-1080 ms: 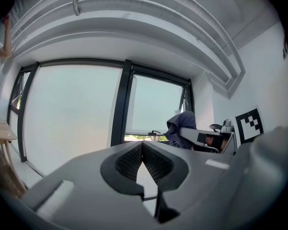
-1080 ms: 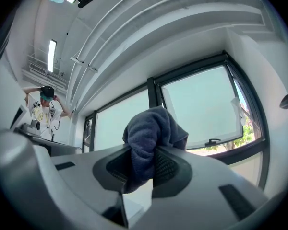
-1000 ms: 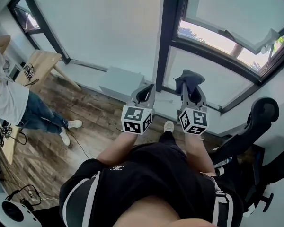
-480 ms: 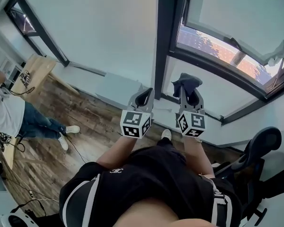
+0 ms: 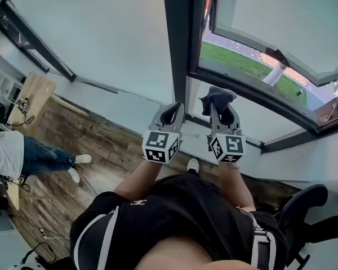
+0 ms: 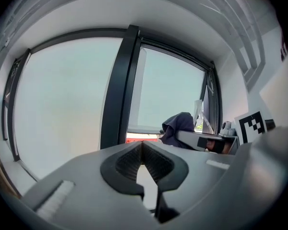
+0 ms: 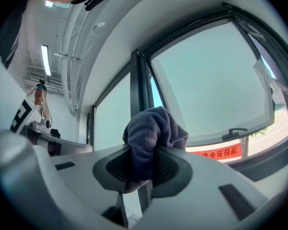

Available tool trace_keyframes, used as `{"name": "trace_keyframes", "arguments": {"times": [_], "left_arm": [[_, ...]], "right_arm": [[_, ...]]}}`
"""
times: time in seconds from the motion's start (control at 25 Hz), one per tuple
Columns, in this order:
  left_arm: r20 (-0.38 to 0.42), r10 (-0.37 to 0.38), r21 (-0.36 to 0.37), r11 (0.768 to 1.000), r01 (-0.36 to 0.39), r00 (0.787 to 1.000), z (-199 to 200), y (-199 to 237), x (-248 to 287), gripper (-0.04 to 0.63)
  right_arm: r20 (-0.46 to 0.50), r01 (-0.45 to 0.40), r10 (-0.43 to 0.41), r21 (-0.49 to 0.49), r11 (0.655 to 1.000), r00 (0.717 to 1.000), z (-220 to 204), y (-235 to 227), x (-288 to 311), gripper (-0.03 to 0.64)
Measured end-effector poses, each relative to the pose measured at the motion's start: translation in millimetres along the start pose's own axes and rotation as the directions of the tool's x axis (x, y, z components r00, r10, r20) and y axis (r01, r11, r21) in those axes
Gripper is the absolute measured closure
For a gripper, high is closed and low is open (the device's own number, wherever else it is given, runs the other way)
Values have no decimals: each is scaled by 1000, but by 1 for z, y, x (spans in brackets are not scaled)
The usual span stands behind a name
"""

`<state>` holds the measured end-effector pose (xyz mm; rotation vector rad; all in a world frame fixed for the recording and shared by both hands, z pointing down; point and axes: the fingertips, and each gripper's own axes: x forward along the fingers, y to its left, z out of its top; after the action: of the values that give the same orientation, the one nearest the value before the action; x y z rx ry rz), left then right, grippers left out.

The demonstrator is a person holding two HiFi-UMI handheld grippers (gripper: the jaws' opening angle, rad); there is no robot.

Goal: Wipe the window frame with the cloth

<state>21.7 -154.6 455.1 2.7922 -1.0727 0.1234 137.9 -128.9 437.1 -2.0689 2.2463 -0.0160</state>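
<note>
With the cloth (image 7: 151,126) pinched in the fingers of the right gripper (image 5: 221,108) and the fingers of the left gripper (image 6: 142,145) pressed together on nothing, the approach is judged to be in hand: the cloth is next to be pressed onto the frame (image 5: 179,49) ahead of the fingers and drawn along it.

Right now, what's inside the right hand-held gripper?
The right hand-held gripper is shut on a dark cloth, which bunches out beyond the jaws. The cloth's pinched part is hidden between them.

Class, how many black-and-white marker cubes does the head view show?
2: one cube on the left gripper, another cube on the right gripper holding the dark blue cloth. None hidden.
</note>
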Motion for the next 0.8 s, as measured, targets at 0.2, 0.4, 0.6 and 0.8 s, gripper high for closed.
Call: {"name": "trace_keyframes", "arguments": {"times": [0.2,0.4,0.6,0.8], "left_arm": [[-9,12,5,1000,-12,1000,9,9,51,586],[19,31,-1,1000,-31,999,27,18,85,586],[13,23,1,1000,-23,1000,33,34,95,586],[53,26,8,1000,-26,998,51,50,103,586]], "right_arm": [[-5,-26,26,12,1000,1000,-4,-31,36,525],[-7,-63,63,7,998,998,1,-50,68,525],[5,-80,80,-5,997,997,11,-47,89,525],[28,-110,110,-23,994,994,22,-41,102,525]]}}
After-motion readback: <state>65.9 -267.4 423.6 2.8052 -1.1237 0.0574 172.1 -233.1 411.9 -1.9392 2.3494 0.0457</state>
